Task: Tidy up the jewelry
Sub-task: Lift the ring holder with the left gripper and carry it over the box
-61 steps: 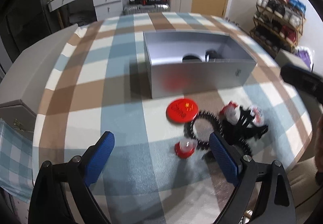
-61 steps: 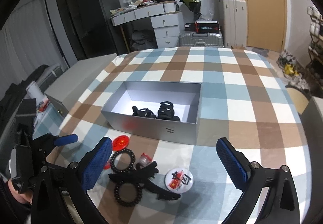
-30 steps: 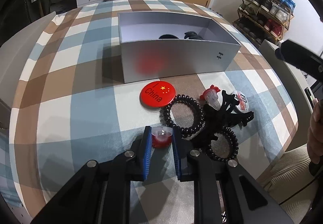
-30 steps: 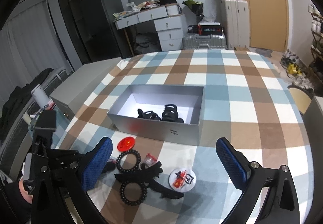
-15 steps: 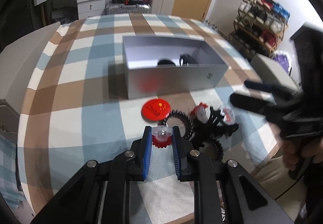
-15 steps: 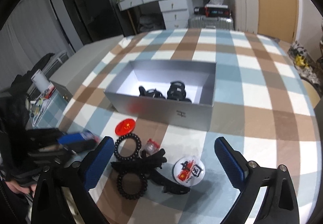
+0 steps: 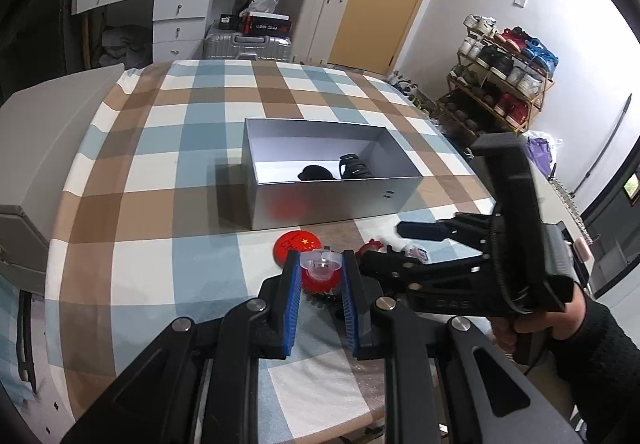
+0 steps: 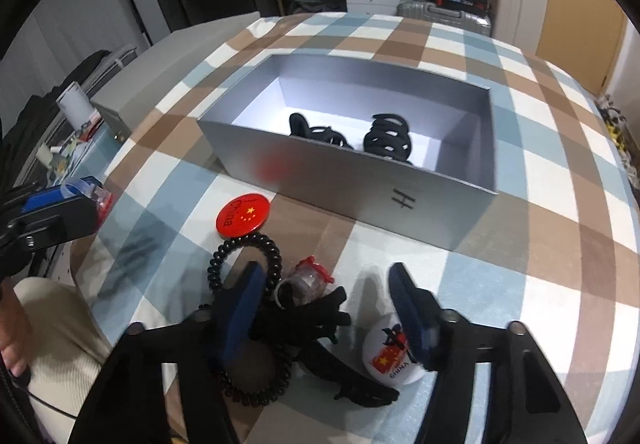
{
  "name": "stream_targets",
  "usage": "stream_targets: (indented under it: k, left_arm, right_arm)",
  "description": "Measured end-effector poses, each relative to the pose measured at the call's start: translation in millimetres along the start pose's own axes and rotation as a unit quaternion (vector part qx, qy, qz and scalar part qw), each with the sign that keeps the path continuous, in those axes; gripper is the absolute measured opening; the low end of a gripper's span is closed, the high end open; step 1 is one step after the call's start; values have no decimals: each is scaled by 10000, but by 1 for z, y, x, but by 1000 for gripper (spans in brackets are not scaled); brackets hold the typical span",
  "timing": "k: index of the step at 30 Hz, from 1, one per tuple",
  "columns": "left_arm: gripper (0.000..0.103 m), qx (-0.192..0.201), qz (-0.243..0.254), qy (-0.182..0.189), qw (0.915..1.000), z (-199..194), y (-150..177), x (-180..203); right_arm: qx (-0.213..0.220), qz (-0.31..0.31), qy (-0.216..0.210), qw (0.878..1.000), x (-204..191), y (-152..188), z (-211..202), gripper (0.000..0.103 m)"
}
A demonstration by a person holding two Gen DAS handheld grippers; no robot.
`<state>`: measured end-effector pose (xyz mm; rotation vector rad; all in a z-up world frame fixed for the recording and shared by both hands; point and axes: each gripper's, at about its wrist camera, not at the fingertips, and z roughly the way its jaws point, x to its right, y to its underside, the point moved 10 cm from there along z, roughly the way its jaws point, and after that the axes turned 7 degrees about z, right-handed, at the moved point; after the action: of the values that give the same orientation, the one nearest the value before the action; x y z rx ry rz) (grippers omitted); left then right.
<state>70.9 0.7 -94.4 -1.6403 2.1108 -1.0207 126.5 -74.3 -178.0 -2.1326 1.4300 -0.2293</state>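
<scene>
A: Two black hair pieces [image 8: 386,134] already down in open grey cardboard box [image 8: 344,180]. Left gripper [image 7: 318,272] pinching small clear-and-red ring-shaped trinket [image 7: 320,270], lifted off checked tablecloth [image 7: 160,228], short of box.

B: Right gripper [image 8: 326,298]?

A: Closing, jaws straddling black claw clip [image 8: 304,318] and second clear-red trinket [image 8: 306,280]; pads not pressing yet.

B: Left on cloth?

A: Round red flag badge [image 8: 243,215], white round badge [image 8: 394,354], two black spiral coil hair ties [image 8: 244,256], clip, trinket. Roughly a quarter done, by guess.

B: Hidden?

A: Second coil mostly under gripper finger. Box contents partly behind near wall, exact count unclear. Exact grab target hard to call.
</scene>
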Motion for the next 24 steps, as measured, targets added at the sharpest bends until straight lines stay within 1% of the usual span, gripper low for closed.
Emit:
stream_targets:
  k: [2,4,5,9,10,13,17,24]
  left_arm:
    - [14,-10,-5,44,10000,0,0,1]
    - [14,-13,-17,105,9999,0,-1,3]
    - [14,-20,-6,128,9999,1,-2,4]
    - [14,-53,44,154,9999,1,-1,7]
    - [14,-65,56,161,9998,2,-1,8]
    - [14,-84,81,153,9998,2,1,9]
    - [14,-109,33,112,9999,3,2,6]
    - [14,-155,-80,-45,9998,7,5,-2]
  right_arm:
    - [-59,-71,35,10000,-1,1,4,51]
    - [-93,-128,50,9999,-3,3,6,45]
    - [-107,-136,22,9998,-4,3,7,43]
    - [-103,-169,51,9998,-5,1,9,32]
    - [-121,-171,28,9998,-6,1,10,30]
    - [-124,-156,27,9998,-6,1,10,27]
    - [-94,-121,34,9999,-5,0,9,26]
    - [482,77,-230,9985,-7,-17,-19,25]
